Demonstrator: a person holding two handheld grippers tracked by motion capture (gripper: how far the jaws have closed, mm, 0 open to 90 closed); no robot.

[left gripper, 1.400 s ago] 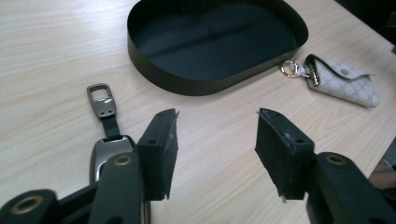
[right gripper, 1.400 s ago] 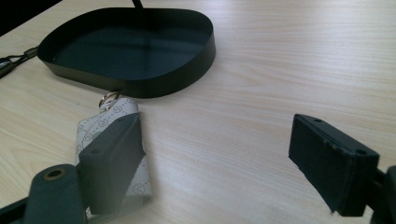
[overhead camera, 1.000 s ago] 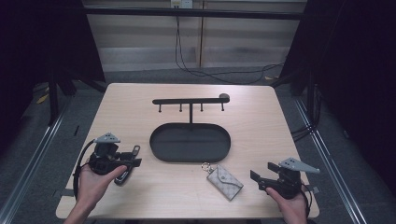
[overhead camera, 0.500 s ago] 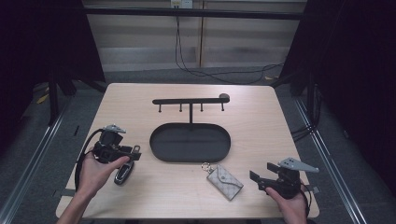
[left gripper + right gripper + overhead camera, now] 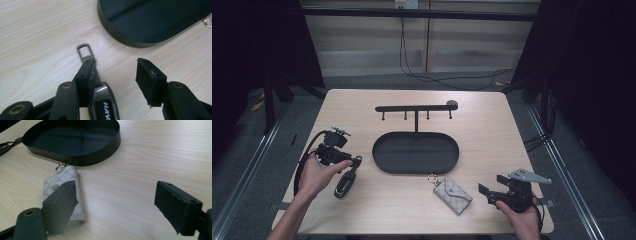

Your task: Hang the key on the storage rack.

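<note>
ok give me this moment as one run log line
left gripper: jaws open over car key, no grip | right gripper: jaws open beside key pouch | black tray: empty

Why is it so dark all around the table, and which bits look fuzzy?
High view: light falls on the pale wooden table, the room around it stays black. Left gripper view: the black car key fob and the near jaws are soft, the oval black tray sharper, with a pale sheen. Right gripper view: the near jaws blur; the grey patterned key pouch is clearer.

The table [image 5: 362, 107] is evenly lit from above; dark surroundings are seen, and soft blur is noted on the near claws.
</note>
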